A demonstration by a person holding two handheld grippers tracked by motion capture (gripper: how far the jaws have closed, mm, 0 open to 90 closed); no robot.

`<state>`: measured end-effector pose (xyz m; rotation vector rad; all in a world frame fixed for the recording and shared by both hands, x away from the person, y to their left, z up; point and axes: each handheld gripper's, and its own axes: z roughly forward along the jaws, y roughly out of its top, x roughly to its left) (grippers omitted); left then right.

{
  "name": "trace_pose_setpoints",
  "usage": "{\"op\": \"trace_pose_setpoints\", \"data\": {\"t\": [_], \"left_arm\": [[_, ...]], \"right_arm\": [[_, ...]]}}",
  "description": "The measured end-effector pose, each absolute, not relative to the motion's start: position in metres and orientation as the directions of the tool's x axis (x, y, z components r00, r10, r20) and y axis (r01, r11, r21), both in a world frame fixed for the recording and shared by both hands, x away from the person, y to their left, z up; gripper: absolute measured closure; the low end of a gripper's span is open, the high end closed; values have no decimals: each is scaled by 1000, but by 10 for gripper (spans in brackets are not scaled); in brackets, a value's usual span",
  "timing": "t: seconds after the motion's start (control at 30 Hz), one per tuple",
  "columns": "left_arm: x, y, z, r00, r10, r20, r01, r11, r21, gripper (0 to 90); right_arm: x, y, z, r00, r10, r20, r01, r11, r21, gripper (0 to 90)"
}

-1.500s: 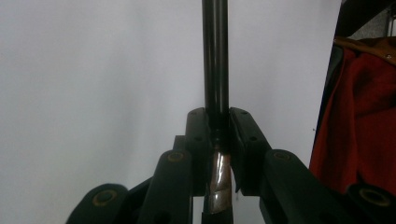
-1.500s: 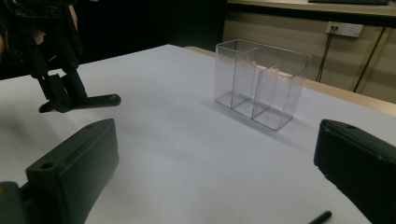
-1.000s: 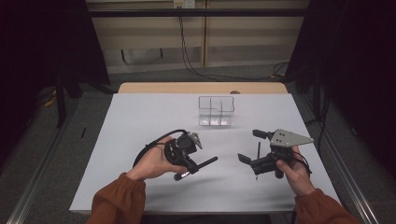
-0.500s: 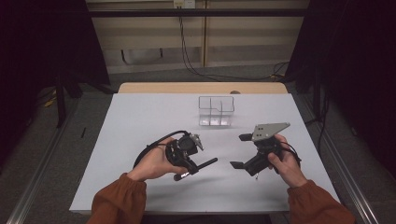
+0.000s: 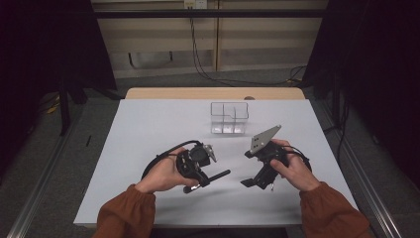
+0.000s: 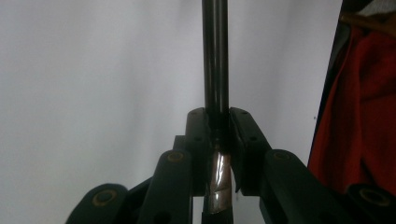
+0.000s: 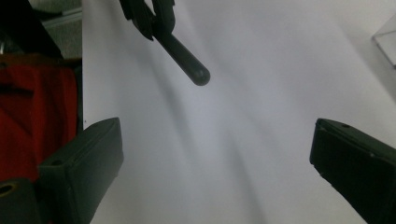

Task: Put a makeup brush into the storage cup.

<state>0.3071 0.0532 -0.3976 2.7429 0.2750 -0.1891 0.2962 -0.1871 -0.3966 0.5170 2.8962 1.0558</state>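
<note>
Since the earlier pictures the right gripper [image 5: 251,182] has swung in from the right side of the bench [image 5: 148,124] toward the middle, its grey plate now tilted and its nose turned toward the left gripper [image 5: 197,174], which has kept its place. That left gripper is clamped on a slim black pen [image 6: 215,65]; in the left gripper view the jaws press on the barrel just above a shiny metal band, and the long dark shaft runs straight out ahead of them. In the high view the pen [image 5: 218,175] pokes out to the right, just above the bench, with its free end pointing at the right gripper. The right gripper's jaws stand wide apart with nothing between them; in the right gripper view the rounded tip of the pen [image 7: 189,63] hangs ahead and above the gap, off to the left, not yet inside it. The step looks like a handover or a pull on the free end, so the right gripper should first line up with the barrel, bringing the tip to the middle of the gap before closing. Closing off-centre would likely knock the pen askew in the left jaws. The left hand [image 5: 161,174] does best to hold steady and level. A clear divided box [image 5: 228,118] stands farther back, well apart from both grippers.
</note>
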Motion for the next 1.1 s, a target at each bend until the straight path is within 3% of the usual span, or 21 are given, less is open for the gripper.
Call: {"op": "trace_pose_setpoints", "data": {"t": [0.3, 0.73, 0.9, 1.1], "left_arm": [[306, 52, -399, 971, 162, -174, 214, -916, 340, 785], [300, 44, -400, 975, 135, -179, 187, -929, 320, 786], [300, 42, -401, 976, 132, -175, 184, -928, 324, 786], [299, 42, -401, 973, 146, -177, 199, -919, 339, 786]], "right_arm": [[303, -172, -407, -956, 243, 167, 295, 804, 517, 36], [309, -158, -412, -969, 190, 160, 241, 872, 425, 57], [308, -152, -410, -975, 159, 153, 212, 871, 443, 128], [308, -147, -412, -982, 123, 143, 176, 872, 457, 286]]}}
